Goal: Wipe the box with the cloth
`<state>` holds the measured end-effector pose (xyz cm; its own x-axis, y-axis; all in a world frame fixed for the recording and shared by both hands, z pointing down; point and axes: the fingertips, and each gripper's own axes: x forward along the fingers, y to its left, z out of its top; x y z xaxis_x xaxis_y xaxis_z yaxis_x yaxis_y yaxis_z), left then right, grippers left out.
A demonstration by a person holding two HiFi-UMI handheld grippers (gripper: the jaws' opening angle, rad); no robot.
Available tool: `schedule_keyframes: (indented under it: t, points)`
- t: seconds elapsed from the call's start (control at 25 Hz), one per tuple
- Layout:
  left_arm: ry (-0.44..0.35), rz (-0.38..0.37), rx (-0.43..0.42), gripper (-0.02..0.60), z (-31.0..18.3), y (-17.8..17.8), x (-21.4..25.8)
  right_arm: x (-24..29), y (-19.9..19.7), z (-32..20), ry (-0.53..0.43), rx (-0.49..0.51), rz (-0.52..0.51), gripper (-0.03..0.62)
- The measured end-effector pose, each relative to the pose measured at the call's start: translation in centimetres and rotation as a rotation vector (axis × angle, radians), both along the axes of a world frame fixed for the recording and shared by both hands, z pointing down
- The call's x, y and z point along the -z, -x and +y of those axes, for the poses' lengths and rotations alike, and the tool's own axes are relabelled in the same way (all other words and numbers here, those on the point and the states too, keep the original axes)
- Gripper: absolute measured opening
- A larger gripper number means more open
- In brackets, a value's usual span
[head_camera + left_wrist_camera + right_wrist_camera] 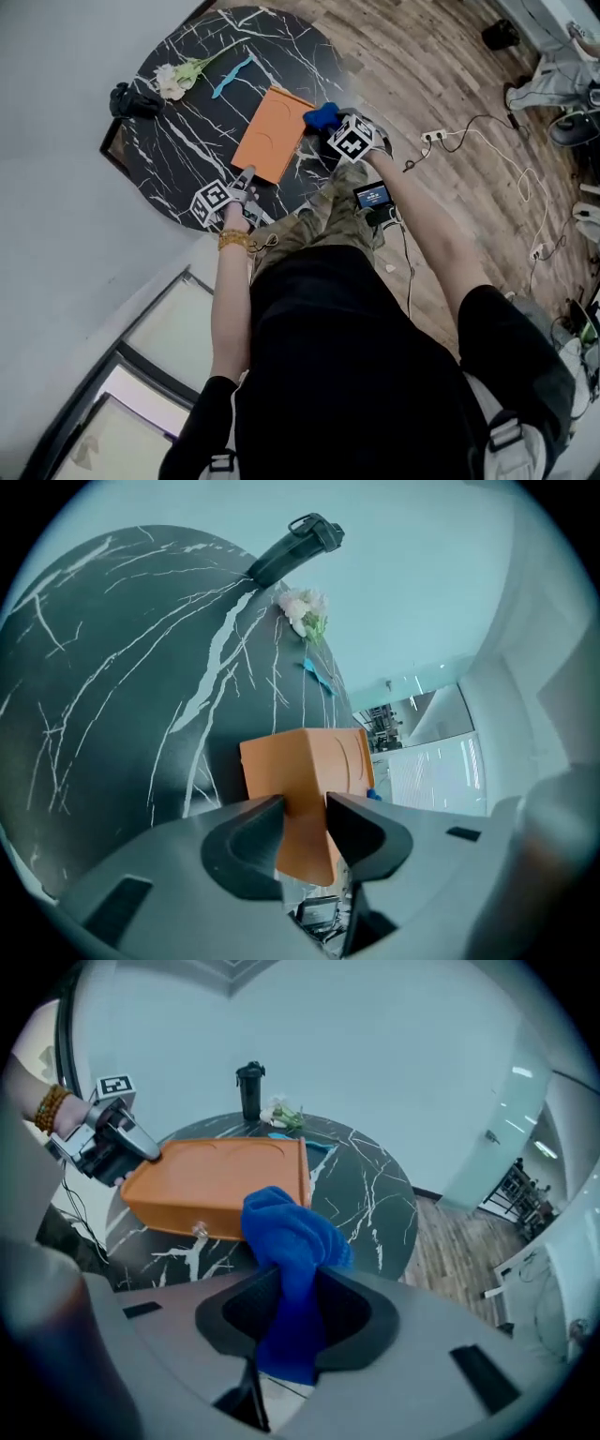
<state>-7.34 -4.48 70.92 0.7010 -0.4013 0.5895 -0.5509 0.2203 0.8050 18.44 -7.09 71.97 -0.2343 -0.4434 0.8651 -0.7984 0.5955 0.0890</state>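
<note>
My left gripper (305,806) clamps a corner of the flat orange box (302,759). My right gripper (295,1281) clenches the blue fabric cloth (289,1225) beside the box. Wiping looks barely begun.

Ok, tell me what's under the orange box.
The orange box lies flat on the black marbled table, with only tabletop showing around its edges. Anything beneath it is covered. The left gripper clamps its near corner; the right gripper holds the blue cloth beside it.
</note>
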Motion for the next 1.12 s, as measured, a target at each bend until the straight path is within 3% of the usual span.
schedule_keyframes:
  t: [0.12, 0.36, 0.6, 0.8, 0.92, 1.04, 1.12]
  points:
    - [0.028, 0.0, 0.007, 0.15, 0.0, 0.1, -0.3, -1.2, 0.2, -1.4, 0.005, 0.042, 0.063, 0.104]
    - [0.061, -0.079, -0.102, 0.171, -0.1, -0.8, -0.8, -1.8, 3.2, -1.7, 0.008, 0.106, 0.074, 0.104]
    - [0.072, -0.035, -0.052, 0.178, -0.2, -0.8, -0.9, -1.9, 7.4, -0.3, 0.009, 0.243, 0.068, 0.104]
    - [0.08, -0.011, -0.043, 0.181, 0.1, -0.9, -1.2, -2.0, 8.7, 1.5, 0.02, 0.337, 0.066, 0.103]
    - [0.081, 0.0, -0.035, 0.186, -0.1, -0.7, -1.2, -1.2, 8.1, 1.3, 0.008, 0.281, 0.043, 0.103]
    - [0.078, 0.016, -0.028, 0.189, -0.1, -1.1, -1.2, 1.9, 5.7, 1.3, -0.03, 0.07, -0.046, 0.103]
    - [0.073, 0.024, -0.013, 0.19, -0.1, -1.1, -1.2, 3.1, 6.1, 3.2, -0.012, 0.019, -0.091, 0.103]
